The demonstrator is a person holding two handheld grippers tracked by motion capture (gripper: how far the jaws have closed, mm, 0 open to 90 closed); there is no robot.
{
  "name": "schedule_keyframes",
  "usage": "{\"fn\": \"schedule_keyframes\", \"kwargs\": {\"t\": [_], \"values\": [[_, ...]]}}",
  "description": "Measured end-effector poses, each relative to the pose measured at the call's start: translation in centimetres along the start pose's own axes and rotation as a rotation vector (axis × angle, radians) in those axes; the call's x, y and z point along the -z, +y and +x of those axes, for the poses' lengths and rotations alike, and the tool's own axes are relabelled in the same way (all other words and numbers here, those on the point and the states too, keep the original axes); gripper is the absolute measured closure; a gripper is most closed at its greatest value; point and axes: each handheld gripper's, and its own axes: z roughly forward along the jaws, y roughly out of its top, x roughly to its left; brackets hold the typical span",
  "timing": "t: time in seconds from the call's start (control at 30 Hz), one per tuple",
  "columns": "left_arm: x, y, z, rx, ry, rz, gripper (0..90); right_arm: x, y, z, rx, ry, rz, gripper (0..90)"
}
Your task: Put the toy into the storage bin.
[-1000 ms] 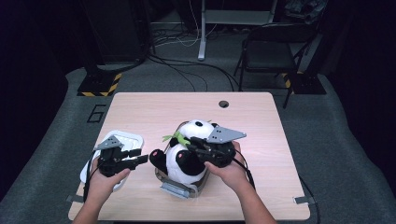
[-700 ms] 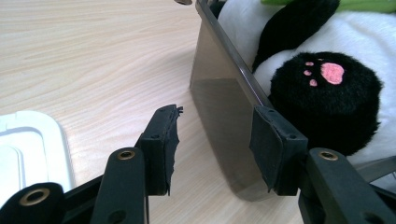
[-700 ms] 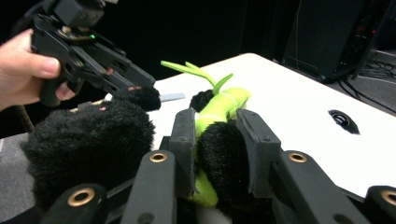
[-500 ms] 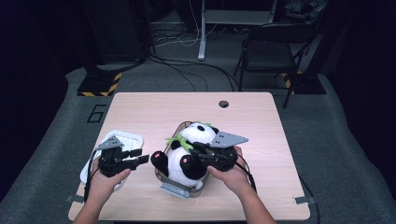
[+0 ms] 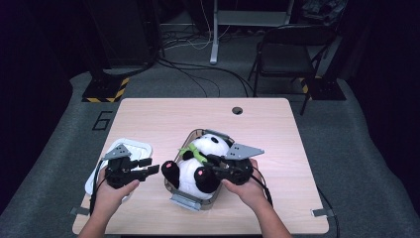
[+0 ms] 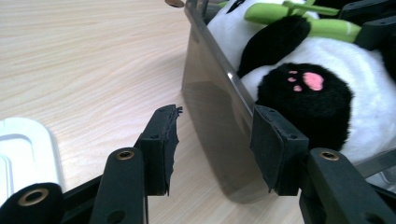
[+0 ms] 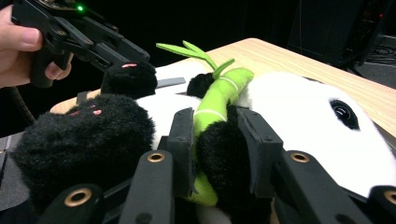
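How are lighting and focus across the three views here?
High view: table evenly lit, surroundings dark, panda slightly soft. Left gripper view: sharp, the clear container wall casting a grey shadow. Right gripper view: black background, panda's near paw blurred.

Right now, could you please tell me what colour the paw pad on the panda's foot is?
Pink, on a black foot of the panda; the left gripper view shows it best.

Both forearms reach in from the near edge. The right gripper [image 5: 214, 167] is clamped tight, pointing left; the left gripper [image 5: 148, 166] points right, jaws parted.
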Motion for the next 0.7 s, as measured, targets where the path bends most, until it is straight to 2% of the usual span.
{"fn": "schedule_keyframes", "kwargs": {"t": [0.17, 0.4, 0.7], "values": [[0.2, 0.5, -0.7, -0.01, -0.026, -0.011, 50.1, -0.1, -0.2, -0.1, 0.001, -0.001, 0.005, 66.9], [0.0, 0.9, -1.2, -0.015, -0.04, -0.025, 49.2, -0.1, -0.2, -0.1, -0.003, -0.004, 0.005, 66.0], [-0.4, 1.4, -0.9, 0.009, -0.063, -0.05, 48.2, 0.0, -0.3, -0.2, 0.001, -0.007, 0.011, 65.5]]}}
